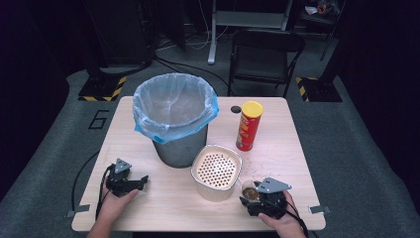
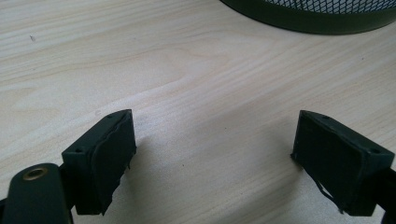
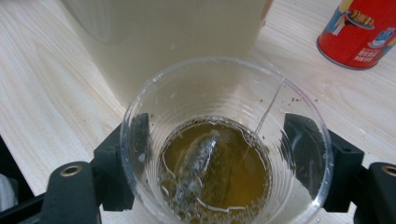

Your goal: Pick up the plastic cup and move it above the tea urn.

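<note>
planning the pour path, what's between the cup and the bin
The cream strainer box stands between the cup and the bin, seen in the high view. In the right gripper view its wall rises right behind the cup.

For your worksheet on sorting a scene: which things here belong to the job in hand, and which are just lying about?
In the job:
clear cup of tea, with tea bag
right gripper, jaws closed on it
cream strainer tub
lined bin

Lying about:
crisps can
black lid
left gripper, open, on the table
</note>
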A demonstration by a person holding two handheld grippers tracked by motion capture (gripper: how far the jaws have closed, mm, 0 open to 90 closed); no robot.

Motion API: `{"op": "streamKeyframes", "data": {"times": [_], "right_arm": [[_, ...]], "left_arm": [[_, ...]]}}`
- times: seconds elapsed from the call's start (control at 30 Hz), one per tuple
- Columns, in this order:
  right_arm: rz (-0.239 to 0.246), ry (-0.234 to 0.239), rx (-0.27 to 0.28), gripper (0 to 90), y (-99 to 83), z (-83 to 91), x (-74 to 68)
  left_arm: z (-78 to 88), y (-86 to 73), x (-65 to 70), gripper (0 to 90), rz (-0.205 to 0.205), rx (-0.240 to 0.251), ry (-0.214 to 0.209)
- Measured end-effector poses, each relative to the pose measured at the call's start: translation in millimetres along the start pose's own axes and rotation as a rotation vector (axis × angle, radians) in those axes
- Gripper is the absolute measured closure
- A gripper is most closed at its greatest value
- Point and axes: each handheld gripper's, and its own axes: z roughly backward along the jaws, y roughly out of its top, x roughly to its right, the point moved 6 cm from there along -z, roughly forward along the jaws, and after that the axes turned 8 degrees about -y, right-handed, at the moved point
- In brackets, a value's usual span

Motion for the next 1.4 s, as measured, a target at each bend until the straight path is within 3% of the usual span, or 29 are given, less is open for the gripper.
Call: {"op": "streamKeyframes", "data": {"times": [0.13, 0.6, 0.9, 1.1, 1.23, 1.4], "right_arm": [[-0.015, 0.016, -0.007, 24.3, 1.7, 1.8, 1.0], [0.019, 0.012, -0.012, 24.3, 1.2, 1.0, 7.8], [-0.03, -0.007, -0.025, 22.9, -6.2, 2.1, 11.9], [-0.011, -0.013, -0.02, 22.9, -9.6, 3.6, 12.5], [-0.024, -0.014, -0.021, 23.8, -10.6, 3.2, 13.3], [0.009, -0.024, -0.027, 24.4, -10.0, -1.3, 9.7]], "left_arm": [[0.0, 0.0, 0.0, 12.9, 0.0, 0.0, 0.0], [0.0, 0.0, 0.0, 12.9, -0.001, 0.0, 0.0], [0.0, 0.0, 0.0, 12.9, -0.001, 0.0, 0.0], [0.0, 0.0, 0.0, 12.9, -0.001, 0.0, 0.0], [0.0, 0.0, 0.0, 12.9, -0.001, 0.0, 0.0], [0.0, 0.0, 0.0, 12.9, 0.0, 0.0, 0.0]]}}
